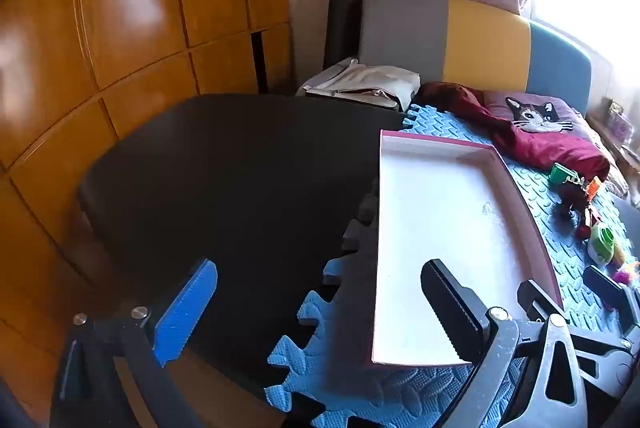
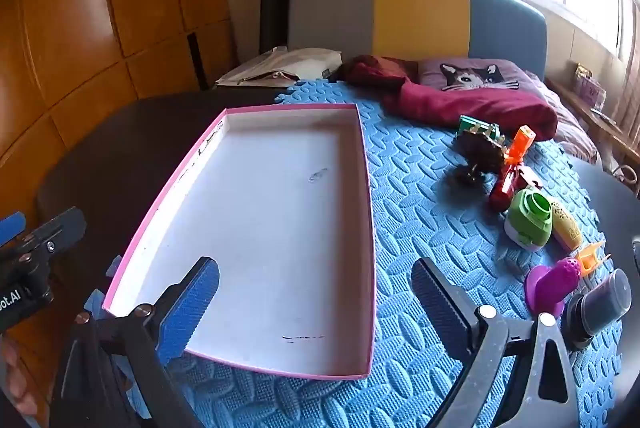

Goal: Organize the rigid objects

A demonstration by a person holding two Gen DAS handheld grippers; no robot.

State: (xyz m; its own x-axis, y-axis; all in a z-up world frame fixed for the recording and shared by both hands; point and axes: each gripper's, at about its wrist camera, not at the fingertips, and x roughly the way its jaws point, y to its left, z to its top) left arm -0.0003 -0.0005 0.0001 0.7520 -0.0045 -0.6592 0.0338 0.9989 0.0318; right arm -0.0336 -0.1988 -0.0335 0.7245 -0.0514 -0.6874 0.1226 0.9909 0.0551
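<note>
My left gripper [image 1: 320, 308]: jaws spread wide, nothing between them, tilted down over the black tabletop [image 1: 224, 167] and the left edge of the tray.
My right gripper [image 2: 316, 308]: jaws wide apart, nothing held, angled down over the near end of the tray.
Shallow pink-rimmed white cardboard tray [image 2: 368, 228]: lies flat on the blue foam puzzle mat [image 2: 432, 195], nothing in it.
Small plastic toys [image 2: 528, 220]: clustered on the mat right of the tray, well apart from both grippers.
Beyond: maroon cloth [image 2: 460, 107] and a cat-print pillow [image 2: 476, 75].
</note>
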